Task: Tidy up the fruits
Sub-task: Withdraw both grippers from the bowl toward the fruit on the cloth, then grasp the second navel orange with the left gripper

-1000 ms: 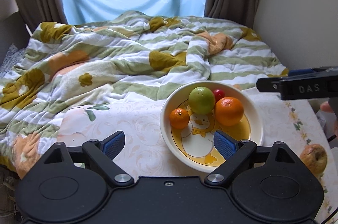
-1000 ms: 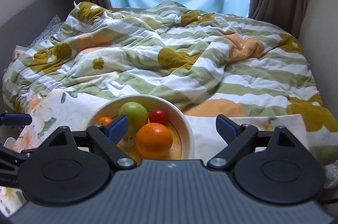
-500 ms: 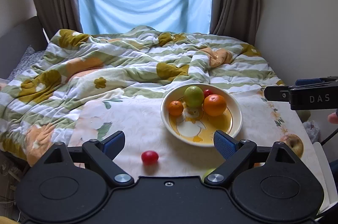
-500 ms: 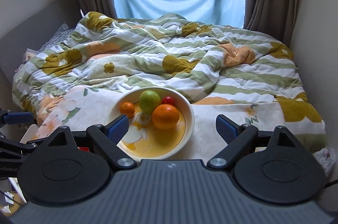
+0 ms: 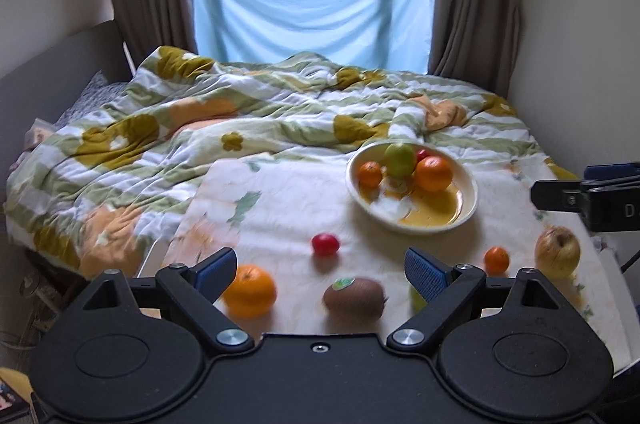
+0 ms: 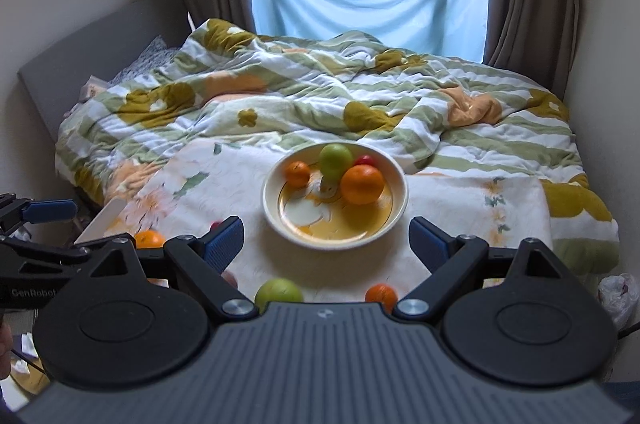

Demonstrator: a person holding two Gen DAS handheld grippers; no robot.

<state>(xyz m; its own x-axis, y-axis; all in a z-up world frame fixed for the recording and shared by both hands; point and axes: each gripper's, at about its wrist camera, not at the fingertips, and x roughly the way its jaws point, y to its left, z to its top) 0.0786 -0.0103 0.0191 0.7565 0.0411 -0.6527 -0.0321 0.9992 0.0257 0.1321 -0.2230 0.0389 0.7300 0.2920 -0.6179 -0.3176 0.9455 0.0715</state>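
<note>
**Four fruits in the bowl, more loose on the cloth, both tongs spread**

The round, glossy cream bowl (image 5: 468, 212), yellow inside, sits on a smooth floral tablecloth (image 5: 280, 208) at the foot of a rumpled, quilted striped duvet (image 5: 240, 128). It holds four fruits: a large dimpled orange (image 5: 433, 173), a small mandarin (image 5: 370, 174), a smooth green apple (image 5: 399, 159) and a small red fruit (image 5: 422, 154) half hidden behind them, all clustered at the far side, leaving the near half bare.

Loose on the cloth the left view shows five whole pieces: a big orange (image 5: 250, 290), a fuzzy oval kiwi (image 5: 354, 298) with a sticker, a small red fruit (image 5: 325, 244), a small mandarin (image 5: 496, 259) and a blotchy yellow apple (image 5: 557, 251) near the right edge. A green fruit (image 6: 279, 294) shows in the right view, just beside the gripper body.

The left gripper (image 5: 320, 266) hovers with its blue-padded jaws spread wide, holding nothing, above the kiwi. The right gripper (image 6: 326, 238) is likewise spread and holds nothing, facing the bowl. Open cloth lies left of the bowl.
</note>
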